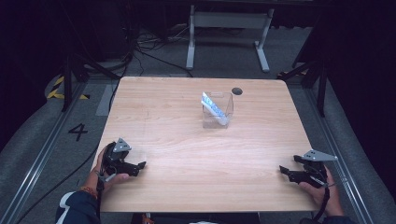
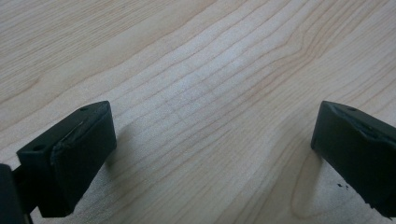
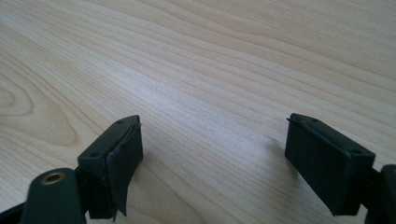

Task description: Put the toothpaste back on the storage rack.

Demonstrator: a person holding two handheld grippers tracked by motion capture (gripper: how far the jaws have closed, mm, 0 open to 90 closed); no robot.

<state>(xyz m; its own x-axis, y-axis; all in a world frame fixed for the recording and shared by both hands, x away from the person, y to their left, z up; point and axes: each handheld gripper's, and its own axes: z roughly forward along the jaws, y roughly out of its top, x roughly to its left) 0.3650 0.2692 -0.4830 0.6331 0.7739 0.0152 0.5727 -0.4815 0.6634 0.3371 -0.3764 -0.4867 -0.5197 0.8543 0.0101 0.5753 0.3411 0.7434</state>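
Note:
A clear plastic box (image 1: 218, 111) stands upright past the middle of the wooden table (image 1: 187, 149), with a white and blue packet (image 1: 213, 107) leaning inside it. My left gripper (image 1: 141, 165) rests near the table's front left corner, held in a hand, far from the box. Its jaws stand wide apart over bare wood (image 2: 210, 135) with nothing between them. My right gripper (image 1: 283, 171) lies at the front right corner in the other hand, pointing left. Its jaws are also apart over bare wood (image 3: 210, 140), holding nothing.
A small dark round spot (image 1: 237, 91) marks the table near its far edge, behind the box. Beyond the table stand a white metal frame (image 1: 229, 35) and cables on the grey floor. A rail (image 1: 42, 154) runs along the left side.

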